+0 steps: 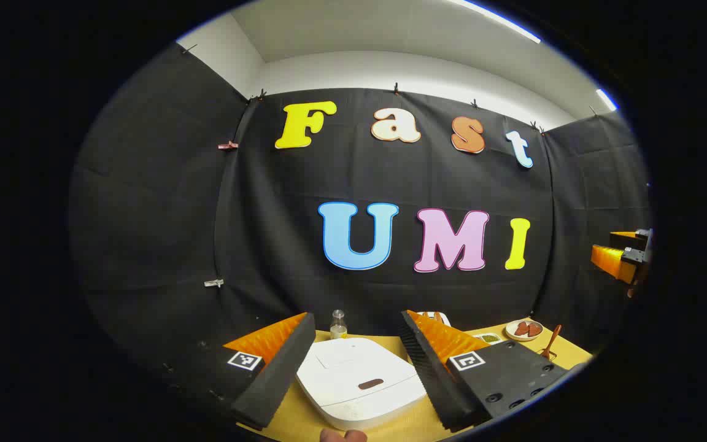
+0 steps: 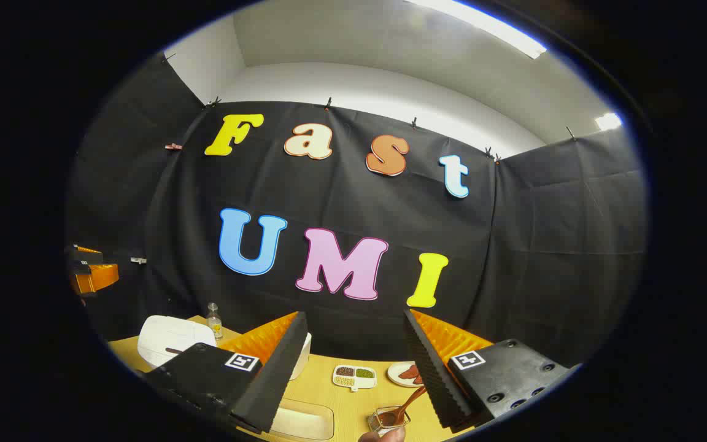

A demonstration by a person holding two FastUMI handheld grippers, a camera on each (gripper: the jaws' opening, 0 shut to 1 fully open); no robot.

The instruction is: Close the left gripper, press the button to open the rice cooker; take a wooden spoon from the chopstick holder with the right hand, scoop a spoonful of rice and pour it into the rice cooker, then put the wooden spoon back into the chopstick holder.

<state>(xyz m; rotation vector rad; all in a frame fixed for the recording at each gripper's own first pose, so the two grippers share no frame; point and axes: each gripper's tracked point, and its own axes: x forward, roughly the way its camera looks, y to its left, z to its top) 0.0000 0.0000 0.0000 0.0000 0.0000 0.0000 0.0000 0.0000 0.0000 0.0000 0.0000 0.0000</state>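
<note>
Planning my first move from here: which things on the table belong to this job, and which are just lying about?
Job:
rice cooker, lid shut
wooden spoon in chopstick holder
left gripper, open
right gripper, open

Lying about:
small bottle
divided dish
round plate

rice cooker [image 1: 356, 380]: smooth white plastic shell with a soft sheen
bench [image 2: 335, 402]: matt, yellowish wood-look top with a fine grain
wooden spoon [image 2: 407, 402]: brown wood, smooth
chopstick holder [image 2: 388, 420]: clear and glossy, like glass or plastic
bottle [image 1: 338, 324]: clear, glossy
left claw [image 1: 356, 368]: ribbed, matt pads
booth wall: matt black cloth, creased
</note>
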